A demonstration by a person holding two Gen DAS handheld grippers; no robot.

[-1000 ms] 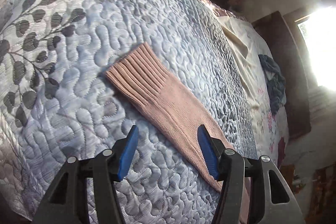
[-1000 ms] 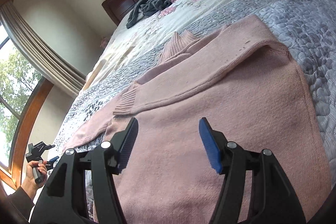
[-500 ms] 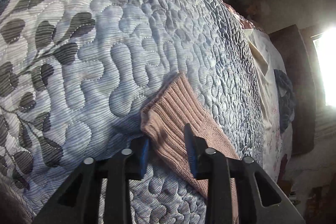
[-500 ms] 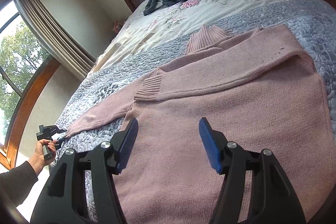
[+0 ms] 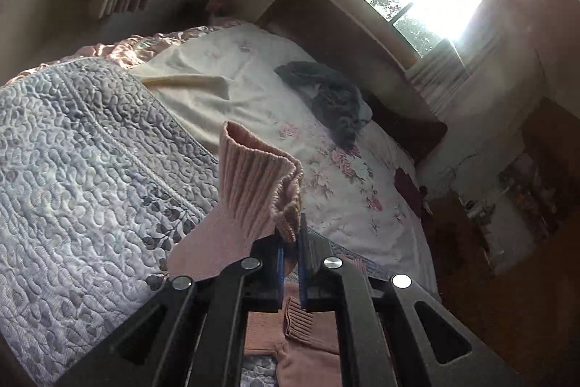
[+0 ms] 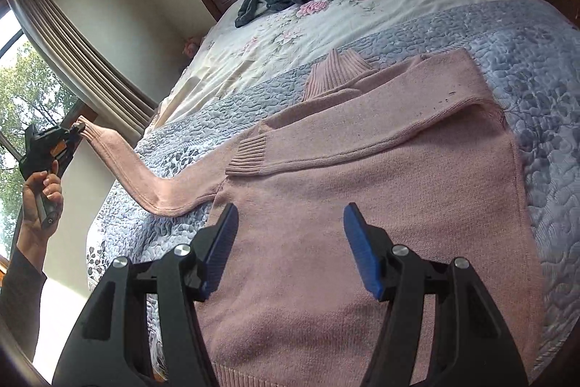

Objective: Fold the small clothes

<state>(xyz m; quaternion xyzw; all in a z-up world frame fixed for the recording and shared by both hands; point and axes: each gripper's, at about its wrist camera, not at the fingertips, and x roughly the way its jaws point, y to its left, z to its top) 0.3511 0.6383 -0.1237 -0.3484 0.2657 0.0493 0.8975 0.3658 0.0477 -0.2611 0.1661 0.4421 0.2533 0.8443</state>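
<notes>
Pink sleeve cuff [image 5: 259, 191] pinched in left tongs [image 5: 290, 254]; only right view shows sweater body [image 6: 362, 242] beneath spread right tongs [image 6: 290, 234].

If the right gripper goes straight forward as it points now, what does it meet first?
Most likely the body of the pink sweater, which lies flat on the quilt directly between and ahead of the open right gripper. How far off it lies is unclear.

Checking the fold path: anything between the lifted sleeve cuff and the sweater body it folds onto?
Nothing visible. The left tool holds the cuff above the quilt; the sweater body carries only the other sleeve, already folded across.
</notes>
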